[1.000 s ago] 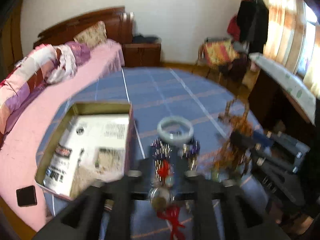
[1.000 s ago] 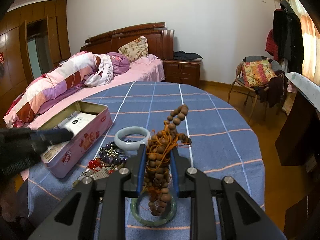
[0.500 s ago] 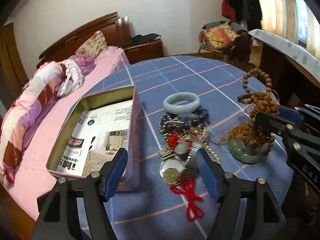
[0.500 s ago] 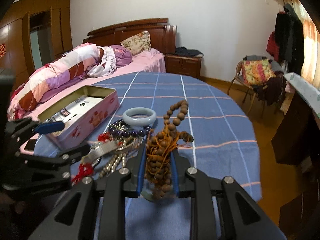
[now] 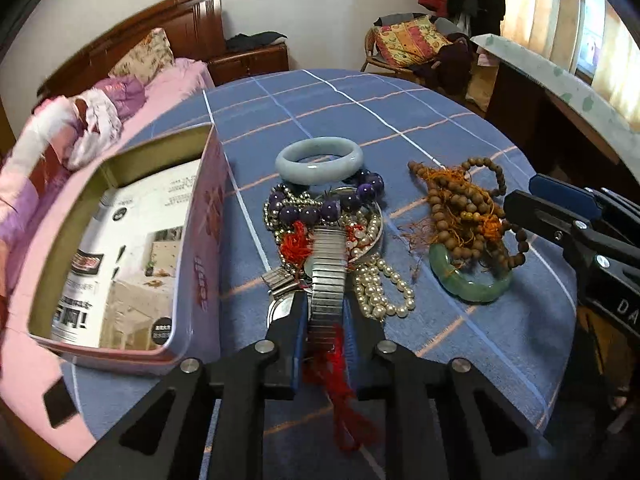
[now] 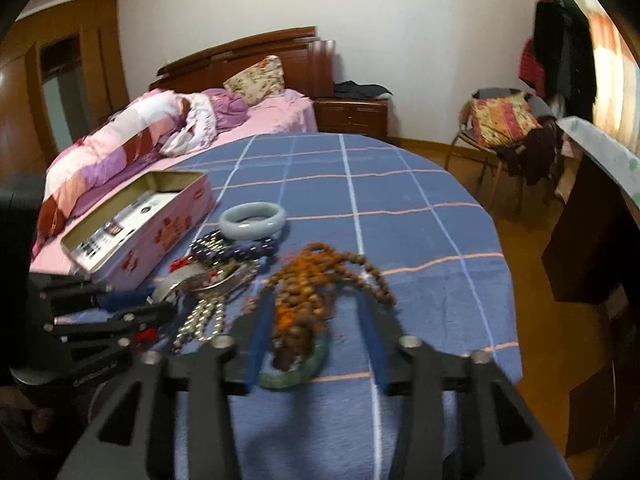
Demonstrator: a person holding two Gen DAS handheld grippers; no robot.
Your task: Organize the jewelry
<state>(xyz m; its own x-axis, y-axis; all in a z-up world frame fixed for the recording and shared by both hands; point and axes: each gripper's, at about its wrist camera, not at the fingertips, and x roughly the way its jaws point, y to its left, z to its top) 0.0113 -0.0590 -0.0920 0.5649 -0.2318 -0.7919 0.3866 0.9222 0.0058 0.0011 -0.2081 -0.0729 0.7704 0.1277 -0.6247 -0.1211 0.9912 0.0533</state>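
Left wrist view: our left gripper (image 5: 325, 316) has just been closing and now pinches the metal stretch watch band (image 5: 328, 276), long axis running straight along the fingers, away from us; red tassel (image 5: 340, 396) hangs under it between the jaws. Tin box (image 5: 120, 248) sits open just left of the claw, so left hand is nearer for the drop. Pale jade bangle (image 5: 319, 160) beyond the pile, pearl strand (image 5: 380, 284) just right, wooden bead mala (image 5: 464, 212) heaped on the green bangle (image 5: 468, 280) further right. Right wrist view: our right gripper (image 6: 316, 340) has just been opening, jaws stand apart on either side of the mala (image 6: 312, 292), pads not pressing, so we read it released. Surface is a round table under a blue checked cloth (image 6: 400, 208); bed (image 6: 160, 132) behind, chair (image 6: 500, 124) right
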